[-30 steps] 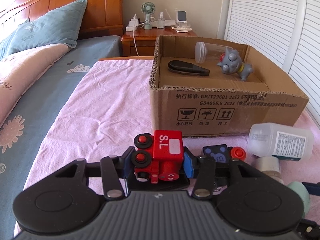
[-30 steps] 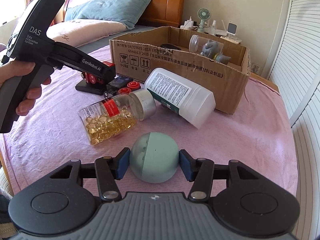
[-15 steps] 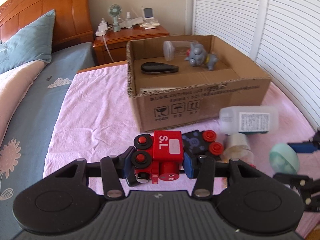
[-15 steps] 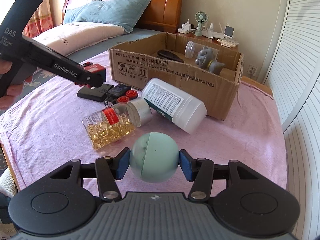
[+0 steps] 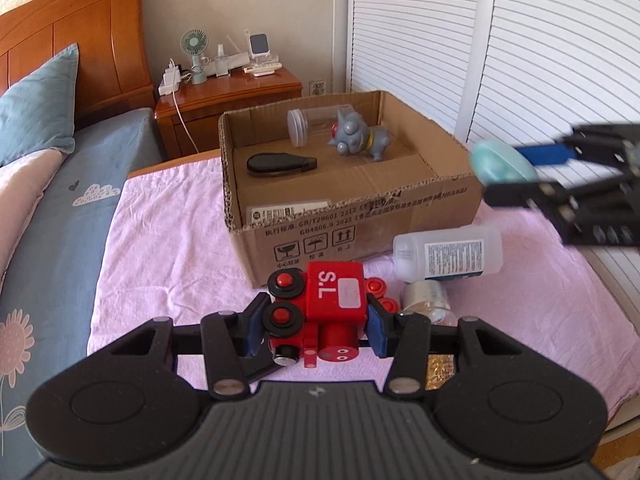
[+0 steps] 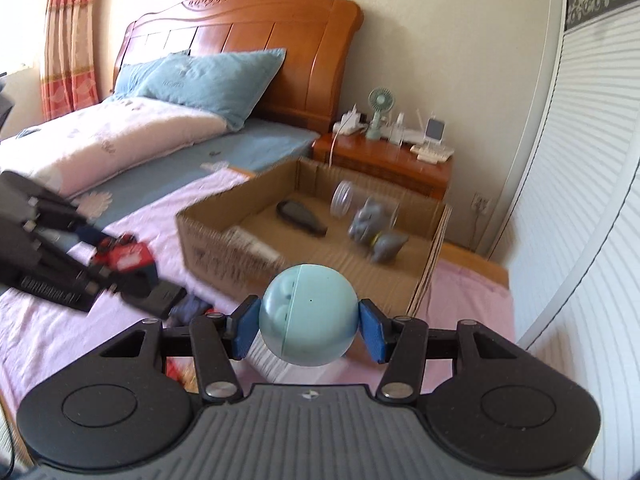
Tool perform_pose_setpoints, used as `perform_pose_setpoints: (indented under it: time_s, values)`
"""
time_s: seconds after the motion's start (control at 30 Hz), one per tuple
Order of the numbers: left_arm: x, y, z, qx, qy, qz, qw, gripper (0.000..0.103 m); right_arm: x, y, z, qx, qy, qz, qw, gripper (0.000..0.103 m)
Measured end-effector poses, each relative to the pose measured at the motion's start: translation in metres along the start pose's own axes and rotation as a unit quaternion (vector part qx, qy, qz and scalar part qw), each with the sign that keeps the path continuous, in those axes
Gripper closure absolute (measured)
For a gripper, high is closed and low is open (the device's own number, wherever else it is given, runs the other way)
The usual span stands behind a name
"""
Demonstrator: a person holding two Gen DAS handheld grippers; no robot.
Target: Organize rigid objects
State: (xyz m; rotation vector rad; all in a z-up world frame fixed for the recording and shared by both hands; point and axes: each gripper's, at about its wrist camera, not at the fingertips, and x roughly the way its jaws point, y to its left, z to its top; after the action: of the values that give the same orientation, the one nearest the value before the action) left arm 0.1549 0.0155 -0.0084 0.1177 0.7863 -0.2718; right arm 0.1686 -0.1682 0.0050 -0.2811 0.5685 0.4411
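Observation:
My left gripper (image 5: 316, 326) is shut on a red toy train engine (image 5: 324, 312) marked "S.L", held above the pink cloth in front of the cardboard box (image 5: 360, 216). My right gripper (image 6: 308, 326) is shut on a pale green ball-shaped case (image 6: 308, 316), raised near the box's near right corner; in the left wrist view that case (image 5: 500, 162) hangs blurred at the right. Inside the box lie a black case (image 5: 280, 164), a clear jar (image 5: 316, 128) and a grey toy figure (image 5: 358, 140).
On the pink cloth by the box lie a white bottle (image 5: 448, 254), a silver-capped jar (image 5: 426, 300) and a dark toy car with red wheels (image 5: 378, 290). A nightstand (image 5: 228, 96) stands behind the box, louvred doors (image 5: 500, 60) at the right, the bed (image 5: 60, 200) at the left.
Both grippers have risen with their loads. The right one lifted the green case off the cloth and up toward the box; the left one carried the train up and rolled a little.

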Motion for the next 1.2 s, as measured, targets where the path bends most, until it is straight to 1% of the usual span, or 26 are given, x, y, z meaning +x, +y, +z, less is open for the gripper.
perform_pose_setpoints:
  time_s: [0.1, 0.2, 0.33, 0.47, 0.5, 0.57, 0.6, 0.63, 0.7, 0.87, 1.07, 1.17, 1.2]
  values:
    - [-0.002, 0.001, 0.004, 0.002, -0.006, 0.000, 1.0000, 0.055, 0.020, -0.008, 0.019, 0.001, -0.002, -0.011, 1.000, 0.045]
    - [-0.003, 0.002, 0.006, 0.003, -0.011, 0.001, 0.9999, 0.055, 0.050, -0.013, 0.028, 0.002, 0.020, -0.023, 1.000, 0.045]
    - [-0.004, 0.006, 0.006, 0.002, -0.015, 0.002, 0.9999, 0.055, 0.086, -0.020, 0.026, 0.022, 0.065, -0.023, 0.997, 0.045]
    - [-0.002, 0.009, 0.006, -0.002, -0.016, 0.005, 0.9999, 0.055, 0.100, -0.021, 0.021, 0.034, 0.088, -0.019, 0.995, 0.045]
    - [-0.001, 0.009, 0.006, -0.004, -0.016, 0.005, 0.9999, 0.055, 0.100, -0.020, 0.020, 0.034, 0.087, -0.020, 0.995, 0.044]
    - [-0.001, 0.011, 0.006, -0.007, -0.015, 0.006, 0.9999, 0.055, 0.094, -0.018, 0.020, 0.030, 0.079, -0.025, 0.996, 0.027]
    - [-0.001, 0.012, 0.007, -0.008, -0.014, 0.006, 0.9999, 0.055, 0.090, -0.017, 0.020, 0.030, 0.070, -0.027, 0.997, 0.011]
    - [0.000, 0.012, 0.008, -0.008, -0.014, 0.005, 0.9999, 0.055, 0.084, -0.017, 0.021, 0.032, 0.061, -0.026, 0.997, 0.000]
    - [-0.001, 0.012, 0.010, -0.009, -0.013, 0.004, 0.9999, 0.055, 0.075, -0.016, 0.023, 0.035, 0.055, -0.017, 0.998, 0.000]
    - [-0.003, 0.010, 0.019, -0.008, -0.011, 0.001, 0.9999, 0.055, 0.052, -0.006, 0.020, 0.041, 0.063, -0.037, 0.996, 0.000]
    - [0.001, 0.005, 0.039, 0.002, -0.016, 0.000, 0.9999, 0.055, 0.020, 0.005, 0.001, 0.072, 0.054, -0.067, 0.994, 0.000]
    - [0.009, 0.003, 0.053, 0.006, -0.020, -0.003, 0.9998, 0.055, 0.008, 0.008, -0.010, 0.093, 0.052, -0.064, 0.992, 0.000]
    - [0.013, 0.003, 0.060, 0.008, -0.020, -0.004, 0.9998, 0.058, 0.006, 0.009, -0.013, 0.099, 0.052, -0.061, 0.992, 0.000]
